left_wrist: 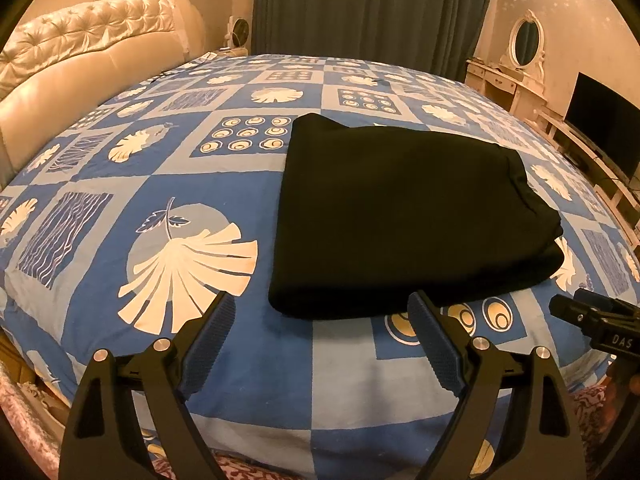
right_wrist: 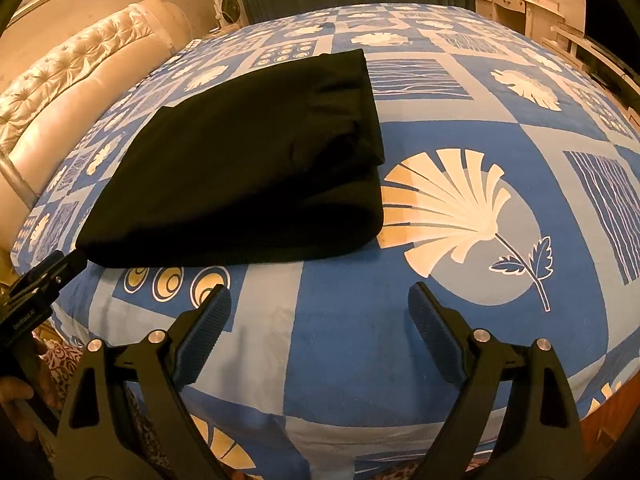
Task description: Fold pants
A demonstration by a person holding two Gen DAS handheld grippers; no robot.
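Note:
Black pants (left_wrist: pixel 404 216) lie folded into a thick rectangle on the blue patterned bedspread (left_wrist: pixel 192 168); in the right wrist view the pants (right_wrist: pixel 248 168) sit at upper left with stacked layers showing on their right side. My left gripper (left_wrist: pixel 320 304) hovers open just short of the pants' near edge, nothing between its fingers. My right gripper (right_wrist: pixel 320 296) is open too, above bare bedspread (right_wrist: pixel 500 128) to the right of the pants. The right gripper's tip (left_wrist: pixel 592 316) shows at the left view's right edge, and the left gripper's tip (right_wrist: pixel 44 280) at the right view's left edge.
A cream tufted headboard (left_wrist: pixel 88 60) runs along the left. Dark curtains (left_wrist: pixel 372 8) hang behind the bed. A white dressing table with an oval mirror (left_wrist: pixel 524 44) and a dark screen (left_wrist: pixel 604 128) stand at the right. A hand (right_wrist: pixel 16 396) holds the left tool.

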